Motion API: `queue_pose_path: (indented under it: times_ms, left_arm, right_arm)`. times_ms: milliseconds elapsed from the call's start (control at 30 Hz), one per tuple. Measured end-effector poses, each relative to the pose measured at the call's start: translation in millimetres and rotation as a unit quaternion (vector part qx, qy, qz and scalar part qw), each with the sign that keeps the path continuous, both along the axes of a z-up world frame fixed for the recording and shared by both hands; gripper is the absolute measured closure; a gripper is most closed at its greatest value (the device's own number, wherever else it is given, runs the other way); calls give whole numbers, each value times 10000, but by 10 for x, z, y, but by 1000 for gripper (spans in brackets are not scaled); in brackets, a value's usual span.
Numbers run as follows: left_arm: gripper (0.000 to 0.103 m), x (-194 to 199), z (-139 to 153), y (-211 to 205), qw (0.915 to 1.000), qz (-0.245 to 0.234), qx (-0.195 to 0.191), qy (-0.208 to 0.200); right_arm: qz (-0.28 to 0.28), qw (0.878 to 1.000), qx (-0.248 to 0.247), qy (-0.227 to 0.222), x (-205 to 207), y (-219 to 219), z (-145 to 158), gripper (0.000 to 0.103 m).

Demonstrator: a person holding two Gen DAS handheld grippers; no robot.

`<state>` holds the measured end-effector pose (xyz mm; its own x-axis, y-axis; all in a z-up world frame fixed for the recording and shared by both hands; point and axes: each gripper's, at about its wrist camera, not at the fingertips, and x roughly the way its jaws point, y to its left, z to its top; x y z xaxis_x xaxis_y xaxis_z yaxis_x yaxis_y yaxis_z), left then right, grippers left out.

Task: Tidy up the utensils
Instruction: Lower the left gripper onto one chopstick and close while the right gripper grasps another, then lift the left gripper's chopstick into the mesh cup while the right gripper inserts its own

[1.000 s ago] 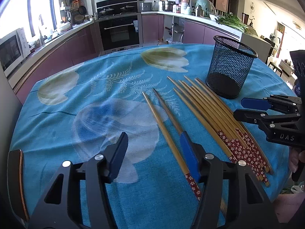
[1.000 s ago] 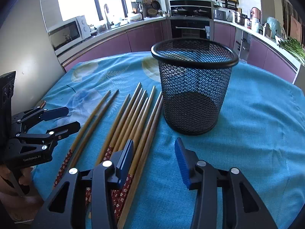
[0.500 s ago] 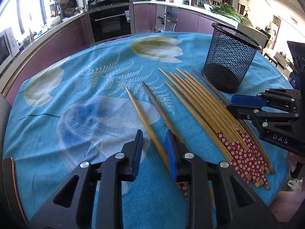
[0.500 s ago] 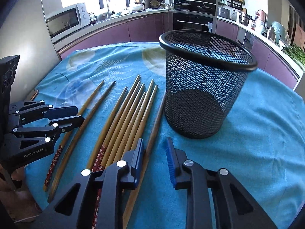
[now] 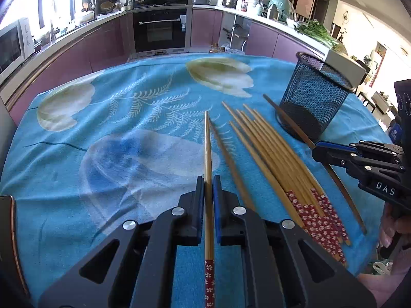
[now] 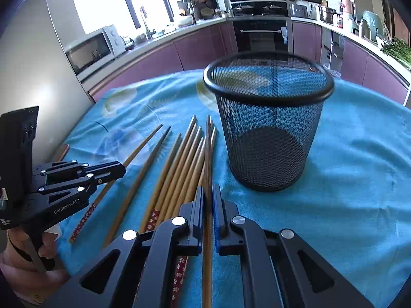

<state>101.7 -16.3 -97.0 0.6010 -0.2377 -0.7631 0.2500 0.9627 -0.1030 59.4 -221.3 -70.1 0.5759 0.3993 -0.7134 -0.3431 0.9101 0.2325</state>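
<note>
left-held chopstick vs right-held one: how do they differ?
The left gripper holds its chopstick away from the mesh cup, leftmost in the row; the right gripper holds its chopstick beside the cup, rightmost. Left one looks light, right one shadowed. Both are clamped between shut jaws, pointing forward.

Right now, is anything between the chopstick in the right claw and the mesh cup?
Nothing visible. The right claw is shut on one chopstick, and the mesh cup stands just ahead to its right, its mouth open and empty. The other chopsticks lie to the left, outside that path.
</note>
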Motion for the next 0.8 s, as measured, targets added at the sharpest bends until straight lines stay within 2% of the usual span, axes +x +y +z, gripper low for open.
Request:
queue_pose_path:
  times_ms: [167,333,600,800]
  left_arm:
    - [95,-146,287,54,9991,-166,-149,-356]
    - [95,-295,627,92,9952,-424,-456,-759]
    - [96,-547,1221,70,9827,-791,-804,-1467]
    - [96,-490,1604,-44,9718,-972,-1092,-1851]
  right_arm:
    - [113,9986,423,-289,-114,-132,247,97]
    - [156,9949,711,-703,-250,-255,516,97]
    - [138,9867,947,-1311,-345,-408,865,97]
    - [108,9798,985,-1736,-277,-516,1165,98]
